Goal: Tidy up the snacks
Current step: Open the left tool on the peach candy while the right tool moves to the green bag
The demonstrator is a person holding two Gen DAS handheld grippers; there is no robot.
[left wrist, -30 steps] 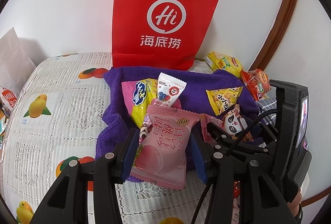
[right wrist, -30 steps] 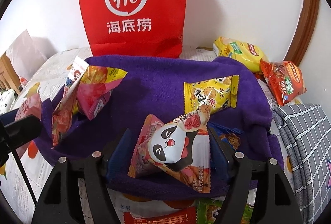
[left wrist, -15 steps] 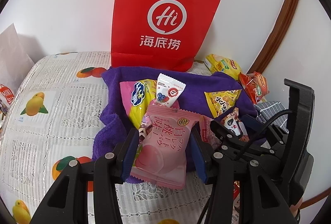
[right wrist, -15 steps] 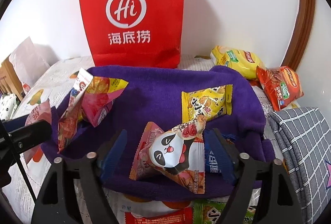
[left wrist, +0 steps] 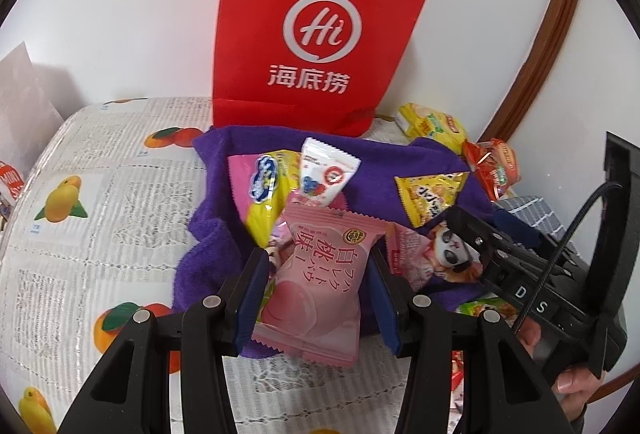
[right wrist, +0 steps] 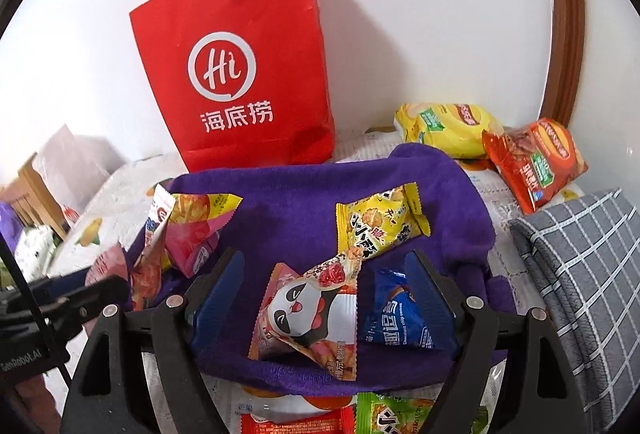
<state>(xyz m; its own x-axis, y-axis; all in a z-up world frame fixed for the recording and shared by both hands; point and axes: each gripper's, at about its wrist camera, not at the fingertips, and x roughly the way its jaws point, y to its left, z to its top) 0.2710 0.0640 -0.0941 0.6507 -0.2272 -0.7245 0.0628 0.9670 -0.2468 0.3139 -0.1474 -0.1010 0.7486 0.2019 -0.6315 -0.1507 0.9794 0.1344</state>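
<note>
On a fruit-print tablecloth [left wrist: 100, 201] against a white wall, purple towel [right wrist: 304, 201] heaped with snacks: pink peach packet [left wrist: 320, 286] clamped in left gripper [left wrist: 316, 298] at the near edge, panda packet [right wrist: 308, 310] loose between spread pads of right gripper [right wrist: 324, 294]. Possibly a slip of the slick peach wrapper, or a snag on the neighbouring blue packet [right wrist: 396, 310]. Compared with a second earlier, right pads wider and off the panda packet, left unchanged.

Purple towel [right wrist: 304, 201] fuzzy cloth; red bag [right wrist: 244, 73] matt paper (creased); pink packet [left wrist: 320, 286] glossy plastic film
</note>
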